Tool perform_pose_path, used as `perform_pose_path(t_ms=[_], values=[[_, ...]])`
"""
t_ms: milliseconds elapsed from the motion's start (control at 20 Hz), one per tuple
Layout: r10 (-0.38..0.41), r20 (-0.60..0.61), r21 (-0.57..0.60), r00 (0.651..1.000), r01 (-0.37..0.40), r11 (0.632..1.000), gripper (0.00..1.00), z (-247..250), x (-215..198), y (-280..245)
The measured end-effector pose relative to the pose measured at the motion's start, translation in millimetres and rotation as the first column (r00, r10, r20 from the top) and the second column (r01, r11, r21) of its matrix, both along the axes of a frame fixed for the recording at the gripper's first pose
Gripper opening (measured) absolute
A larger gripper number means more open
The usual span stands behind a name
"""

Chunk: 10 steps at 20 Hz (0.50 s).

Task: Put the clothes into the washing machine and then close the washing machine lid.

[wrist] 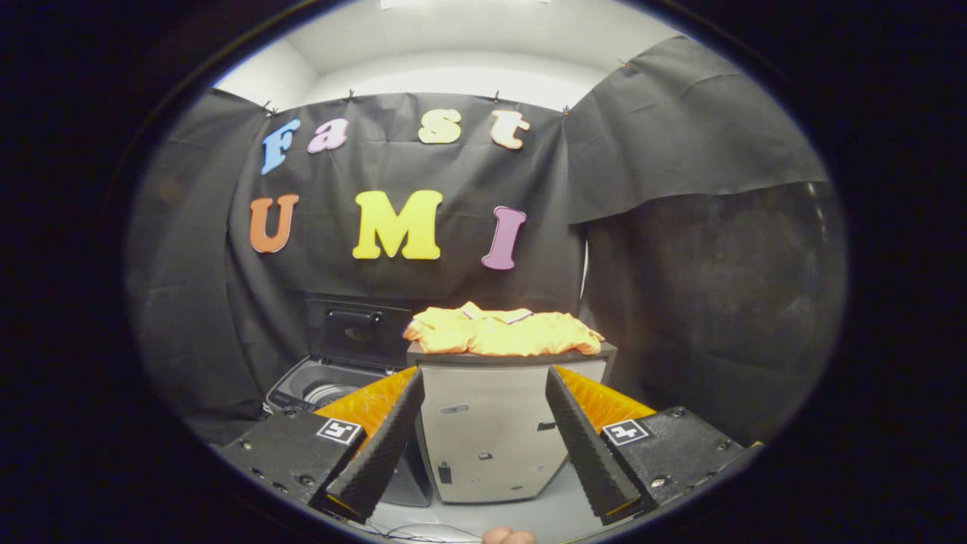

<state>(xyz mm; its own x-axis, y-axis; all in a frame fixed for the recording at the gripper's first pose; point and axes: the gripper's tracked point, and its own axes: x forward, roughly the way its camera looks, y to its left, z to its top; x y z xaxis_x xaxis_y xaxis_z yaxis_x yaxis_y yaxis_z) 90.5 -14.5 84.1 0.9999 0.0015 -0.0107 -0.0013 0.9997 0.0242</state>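
The hand-held gripper point(483, 446) is spread wide with nothing between its fingers; open air lies between them and the pale cabinet point(487, 431) ahead. At twelve o'clock, beyond the fingers, the orange clothes point(502, 331) lie folded on the cabinet's dark top, reaching its front edge. At ten o'clock the washing machine point(325, 389) stands open, lid point(355, 332) raised; its contents cannot be made out.

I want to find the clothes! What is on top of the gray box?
An orange shirt lies folded on the gray box, beyond the open gripper. The shirt covers most of the box's top, so anything under it is hidden.
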Motion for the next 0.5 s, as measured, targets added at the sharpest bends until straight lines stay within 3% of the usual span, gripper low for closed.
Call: perform_pose_path(t_ms=[500], values=[[0.069, -0.13, 0.017, 0.989, -0.067, 0.998, 1.0, 60.2, 153.0, 2.5]])
